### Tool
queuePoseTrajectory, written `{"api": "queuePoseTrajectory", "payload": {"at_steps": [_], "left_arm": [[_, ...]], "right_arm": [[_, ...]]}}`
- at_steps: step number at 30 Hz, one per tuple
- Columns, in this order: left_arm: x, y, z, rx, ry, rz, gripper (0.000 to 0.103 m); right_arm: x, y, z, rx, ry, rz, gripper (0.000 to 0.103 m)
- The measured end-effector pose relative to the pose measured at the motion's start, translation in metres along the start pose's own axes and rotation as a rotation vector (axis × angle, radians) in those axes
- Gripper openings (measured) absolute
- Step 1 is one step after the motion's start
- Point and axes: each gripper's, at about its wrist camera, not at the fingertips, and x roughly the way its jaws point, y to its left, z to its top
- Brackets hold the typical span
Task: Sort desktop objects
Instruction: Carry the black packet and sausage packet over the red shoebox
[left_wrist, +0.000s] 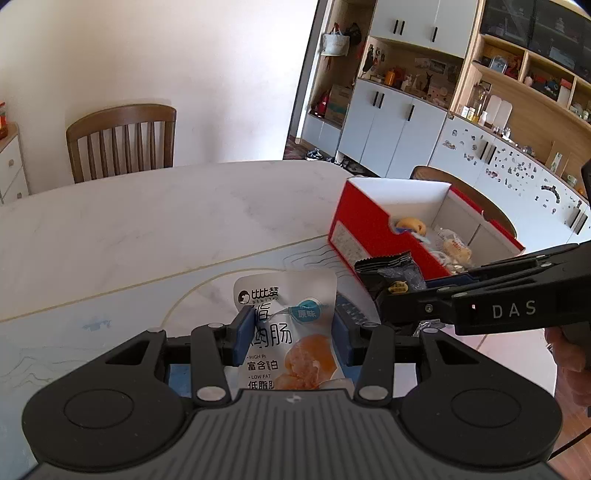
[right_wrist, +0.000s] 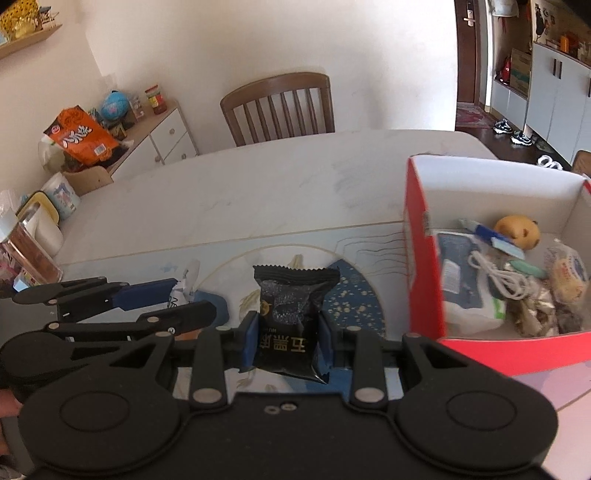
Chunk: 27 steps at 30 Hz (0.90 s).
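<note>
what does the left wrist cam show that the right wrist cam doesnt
Only the left wrist view: the white sausage pouch clamped in the left gripper, and the wall shelves.
Only the right wrist view: the orange bag on a side cabinet, and a white cable in the box.
Both: red box, black snack packet held by the right gripper, wooden chair.

A white plastic sausage pouch (left_wrist: 291, 332) with an orange food picture stands upright, off the table. A black crinkle-edged snack packet (right_wrist: 291, 317) stands upright beside the open red cardboard box (right_wrist: 424, 280).
</note>
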Motion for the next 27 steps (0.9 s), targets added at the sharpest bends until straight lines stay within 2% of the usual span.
{"api": "queuePoseTrajectory", "payload": {"at_steps": [11,27], "left_arm": [[-0.002,-0.047,0.023,0.024,-0.028,-0.013,0.044],[0.024,-0.131,0.053,0.06,-0.065,-0.042,0.043]], "right_arm": [[-0.04,-0.032,0.001,0.01,-0.063,0.003,0.033],[-0.083,-0.112,0.003,0.038,-0.121,-0.022,0.033]]}}
